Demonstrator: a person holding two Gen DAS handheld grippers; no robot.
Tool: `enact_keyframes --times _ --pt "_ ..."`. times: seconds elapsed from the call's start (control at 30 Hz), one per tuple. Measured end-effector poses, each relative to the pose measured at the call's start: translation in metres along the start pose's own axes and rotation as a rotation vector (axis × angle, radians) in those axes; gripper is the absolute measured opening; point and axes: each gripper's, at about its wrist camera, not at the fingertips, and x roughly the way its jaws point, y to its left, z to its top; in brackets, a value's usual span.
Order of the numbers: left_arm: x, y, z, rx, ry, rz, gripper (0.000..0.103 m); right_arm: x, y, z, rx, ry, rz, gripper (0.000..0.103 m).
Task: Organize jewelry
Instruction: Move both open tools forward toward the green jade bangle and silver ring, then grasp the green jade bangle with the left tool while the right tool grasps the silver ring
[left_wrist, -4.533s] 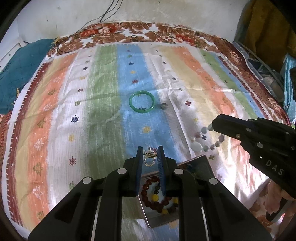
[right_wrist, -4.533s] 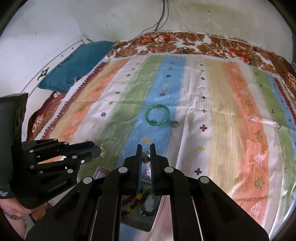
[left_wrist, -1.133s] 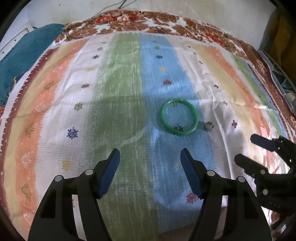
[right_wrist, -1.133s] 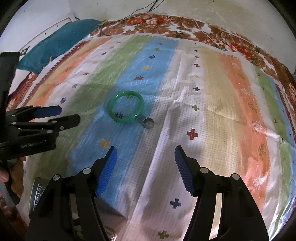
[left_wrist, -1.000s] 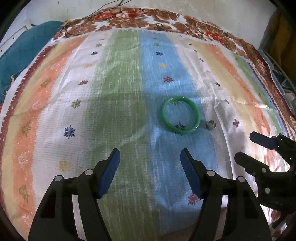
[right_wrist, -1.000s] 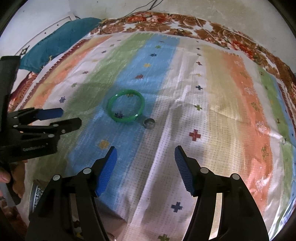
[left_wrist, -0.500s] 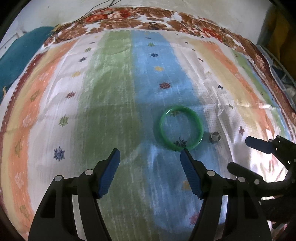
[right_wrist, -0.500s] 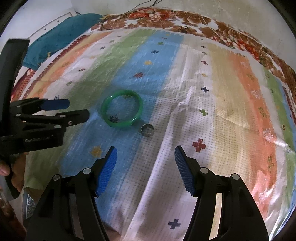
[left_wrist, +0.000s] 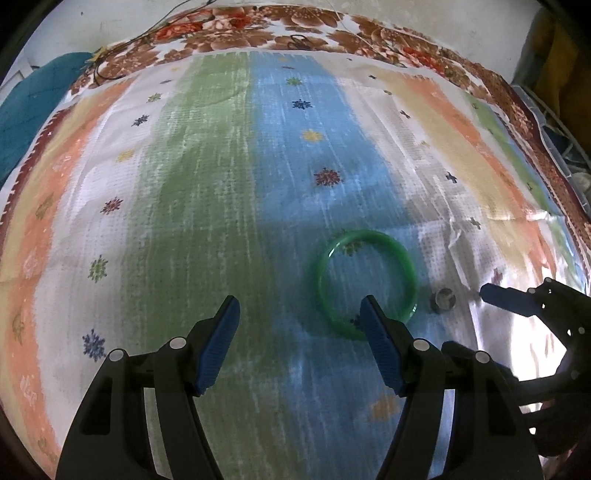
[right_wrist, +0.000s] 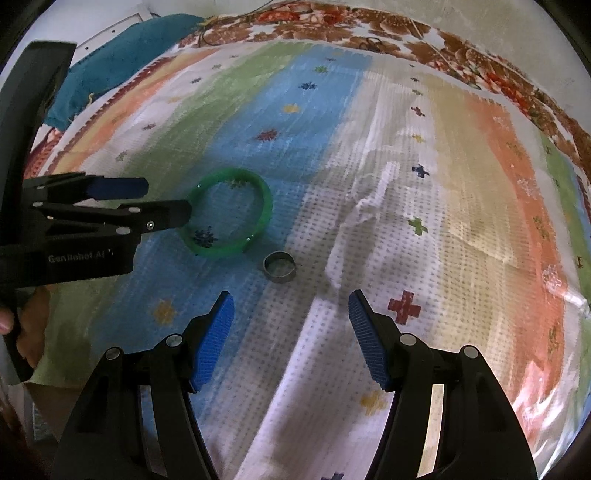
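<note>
The left gripper (left_wrist: 300, 325), jaws spread wide and empty, hovered low over the striped woven bedspread (left_wrist: 229, 192), likely lining up on the translucent green plastic bangle (left_wrist: 367, 284), which lay flat just ahead with its near rim at the right fingertip. The small silver metal ring (right_wrist: 280, 266) sat beside the bangle, just ahead of the right gripper (right_wrist: 291, 317), also wide and empty.

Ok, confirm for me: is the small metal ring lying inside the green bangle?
No, the small metal ring lies on the striped cloth just outside the green bangle, apart from it.
</note>
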Motion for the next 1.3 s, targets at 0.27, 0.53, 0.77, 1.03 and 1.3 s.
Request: enact_keyframes --times 0.27,0.53,0.77,1.03,1.3 --pt "0.015 0.001 0.004 0.012 -0.010 0.019 0.067 0.009 0.002 0.005 -0.042 -0.011 -0.010 0.064" --pt "0.020 0.003 0.007 0.019 -0.031 0.040 0.041 0.012 0.006 0.010 -0.071 -0.008 -0.016 0.050" --pt "0.019 0.009 0.004 0.013 -0.026 0.037 0.007 0.012 0.015 0.010 -0.118 -0.008 -0.001 0.020" --pt "0.002 0.006 -0.003 0.015 -0.020 0.033 0.007 0.001 0.016 0.004 -0.105 -0.004 0.008 0.020" --pt "-0.034 -0.001 -0.008 0.040 -0.048 0.037 0.007 -0.027 0.019 -0.003 -0.090 -0.020 -0.002 0.020"
